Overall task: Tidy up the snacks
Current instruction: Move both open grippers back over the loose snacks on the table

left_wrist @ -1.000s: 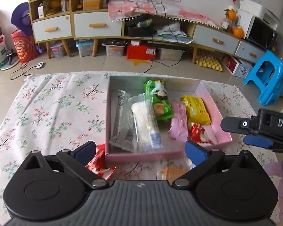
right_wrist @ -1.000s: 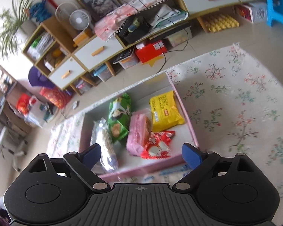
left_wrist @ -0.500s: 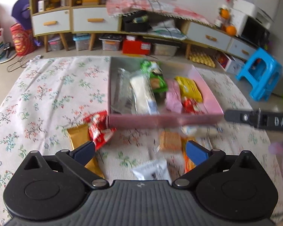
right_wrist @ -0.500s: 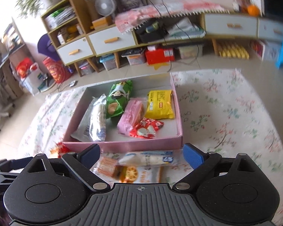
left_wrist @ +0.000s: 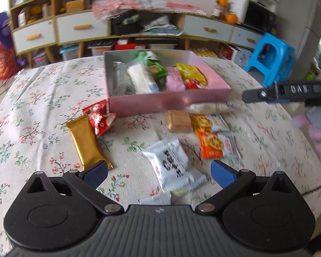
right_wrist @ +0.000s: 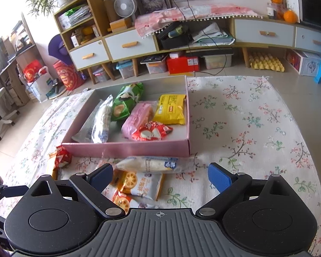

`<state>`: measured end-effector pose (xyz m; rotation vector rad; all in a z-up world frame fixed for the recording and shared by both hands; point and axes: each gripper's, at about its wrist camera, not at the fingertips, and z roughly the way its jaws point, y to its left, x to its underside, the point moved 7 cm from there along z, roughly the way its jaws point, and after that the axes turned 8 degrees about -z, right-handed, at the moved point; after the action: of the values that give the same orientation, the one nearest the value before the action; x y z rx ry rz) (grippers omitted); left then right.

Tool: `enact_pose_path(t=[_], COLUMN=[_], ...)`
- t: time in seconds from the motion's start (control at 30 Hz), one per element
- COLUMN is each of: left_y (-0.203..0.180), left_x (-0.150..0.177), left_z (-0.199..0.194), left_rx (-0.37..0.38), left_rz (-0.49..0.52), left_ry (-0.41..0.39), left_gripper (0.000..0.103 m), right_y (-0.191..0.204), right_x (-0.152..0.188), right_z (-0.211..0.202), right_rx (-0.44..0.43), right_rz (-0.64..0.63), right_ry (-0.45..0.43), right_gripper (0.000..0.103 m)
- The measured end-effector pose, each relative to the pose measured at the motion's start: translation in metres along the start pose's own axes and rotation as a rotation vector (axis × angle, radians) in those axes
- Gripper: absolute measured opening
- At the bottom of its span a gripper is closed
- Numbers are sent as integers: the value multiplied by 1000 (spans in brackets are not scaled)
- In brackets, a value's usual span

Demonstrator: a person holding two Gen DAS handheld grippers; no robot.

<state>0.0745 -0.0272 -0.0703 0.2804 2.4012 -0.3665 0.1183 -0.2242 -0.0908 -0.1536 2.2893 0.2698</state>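
Observation:
A pink box [left_wrist: 169, 101] [right_wrist: 128, 148] on the floral cloth holds several snack packs: a clear roll, green, pink, yellow and red ones. Loose snacks lie in front of it: a gold bar [left_wrist: 86, 142], a red pack [left_wrist: 100, 116], a biscuit pack [left_wrist: 178, 121], an orange cracker pack [left_wrist: 209, 143] [right_wrist: 137, 184], a white pack [left_wrist: 173, 162] and a long white roll [right_wrist: 152, 165]. My left gripper [left_wrist: 158, 172] is open and empty above the white pack. My right gripper [right_wrist: 160, 175] is open and empty above the roll and cracker pack.
The floral cloth [right_wrist: 246, 128] covers the low table. A blue stool [left_wrist: 271, 57] stands at the right. Cabinets and storage boxes [right_wrist: 182, 64] line the far wall. The right gripper's side shows in the left wrist view [left_wrist: 289, 91].
Both grippers have drawn back from the box toward the near edge. The loose snacks in front of the box have come into view. Both stay open.

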Motion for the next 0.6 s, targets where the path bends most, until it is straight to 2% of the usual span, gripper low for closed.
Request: enact_pose_path(t=[0.13,0.33,0.5,0.6], left_y=[0,3,0,-2], left_x=[17,32,43,51], left_z=[2,-2,0,2], left_rx=[31,71,90,91], left_rz=[64,106,138,157], left_ry=[3,5,64,116], left_gripper=[102,102,101,95], right_y=[1,-4,3,14], right_x=[15,40,58,68], right_z=[1,9,16,23], right_rx=[-47,-73,-82,-96], right_rz=[-34,-48,-149,-225], right_ry=[-3,45,77,115], right_gripper=[97,97,97,97])
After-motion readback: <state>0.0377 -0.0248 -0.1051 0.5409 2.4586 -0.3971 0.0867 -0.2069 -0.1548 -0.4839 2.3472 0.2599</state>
